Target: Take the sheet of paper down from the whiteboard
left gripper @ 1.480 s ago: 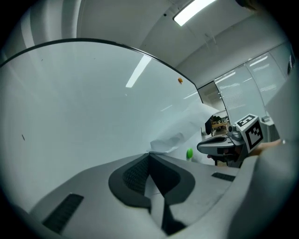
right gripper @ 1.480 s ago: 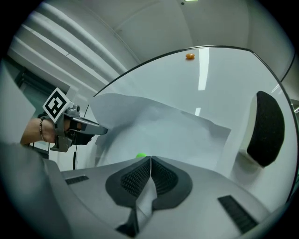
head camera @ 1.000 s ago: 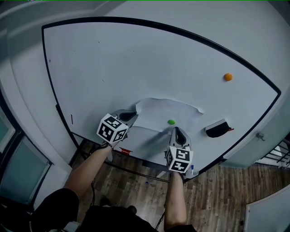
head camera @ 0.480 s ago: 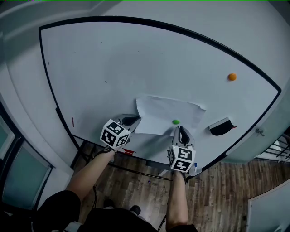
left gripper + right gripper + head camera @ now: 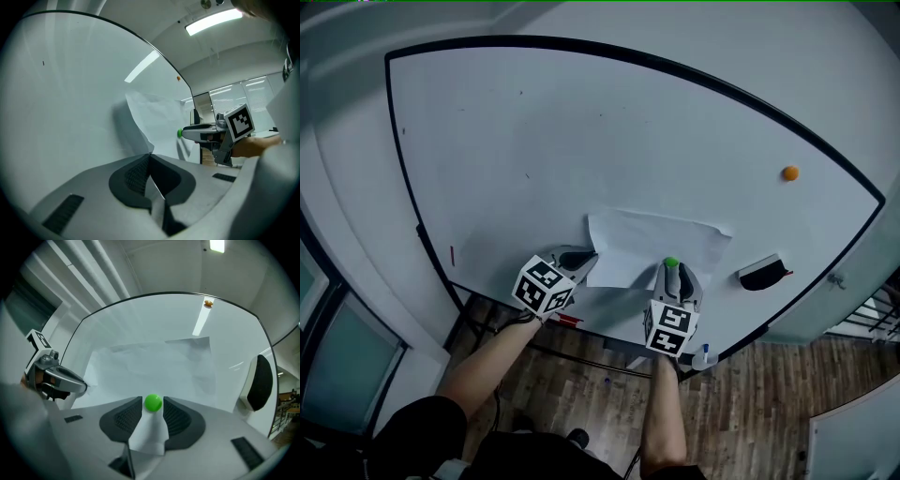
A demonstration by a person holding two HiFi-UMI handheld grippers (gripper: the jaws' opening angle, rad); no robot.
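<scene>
White sheet of paper point(image 5: 647, 239): low on the whiteboard point(image 5: 534, 141), top edge rippled, with a green magnet point(image 5: 671, 263) sitting near its lower edge.
Left gripper point(image 5: 584, 261): clenched on the sheet's lower left corner. Its own view shows the two jaws pressed together with the paper's edge pinched between them and the corner bowed away from the board. The head view shows only the tip meeting the corner.
Right gripper point(image 5: 673, 272): jaws opening. Its own view shows the green magnet between the pads with a slim gap on each side. From the head view the magnet merely sits at the tip.
Head view alone: both bare forearms reaching up from below, marker cubes facing the camera, wooden floor point(image 5: 769, 394) under the board.
Other things on the board: an orange magnet point(image 5: 790, 173) far to the right and a dark eraser point(image 5: 764, 274) just right of the sheet.
Pose: both grippers point about level at the board, side by side, well within the sheet's width.
</scene>
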